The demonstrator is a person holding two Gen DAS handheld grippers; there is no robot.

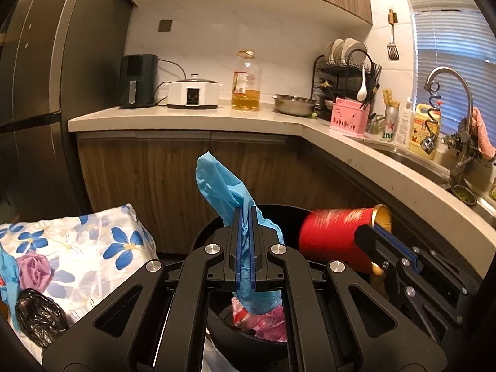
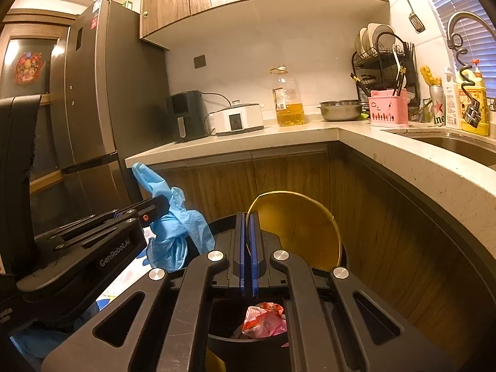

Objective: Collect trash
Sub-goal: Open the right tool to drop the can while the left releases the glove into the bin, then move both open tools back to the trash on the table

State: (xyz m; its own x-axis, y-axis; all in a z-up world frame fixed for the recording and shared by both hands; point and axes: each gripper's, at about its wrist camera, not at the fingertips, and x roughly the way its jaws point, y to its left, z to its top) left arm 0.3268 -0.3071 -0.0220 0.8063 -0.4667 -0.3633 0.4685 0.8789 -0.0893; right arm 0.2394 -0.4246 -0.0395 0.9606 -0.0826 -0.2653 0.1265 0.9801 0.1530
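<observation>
Above the round black bin (image 1: 217,232), your left hand-held gripper (image 1: 245,217) is clenched on a thin, crinkled blue glove (image 1: 223,186); the limp rubbery material stands up past the blue pads and also droops below them toward the bin's mouth. Your right hand-held gripper (image 2: 248,226) is clamped on the thin rim of a red cylindrical can (image 1: 334,238), whose open end shows a smooth gold lining (image 2: 297,226). From the left wrist view the can lies tilted on its side over the bin's right edge.

Inside the bin lies crumpled pink and red plastic wrapping (image 2: 263,319), glossy and creased. Left of the bin, a cloth with blue flowers (image 1: 102,248) covers a surface; on it sit a scrunched purple bag (image 1: 34,271) and a knotted, shiny black plastic bag (image 1: 40,316).

Behind, the pale stone bench (image 1: 186,119) runs round the corner over wood-grain cabinet doors. It carries a dark air fryer (image 1: 138,80), a white cooker (image 1: 193,91), a clear bottle of yellow oil (image 1: 246,83), a steel bowl (image 1: 294,104) and a pink slotted holder (image 1: 350,116).
</observation>
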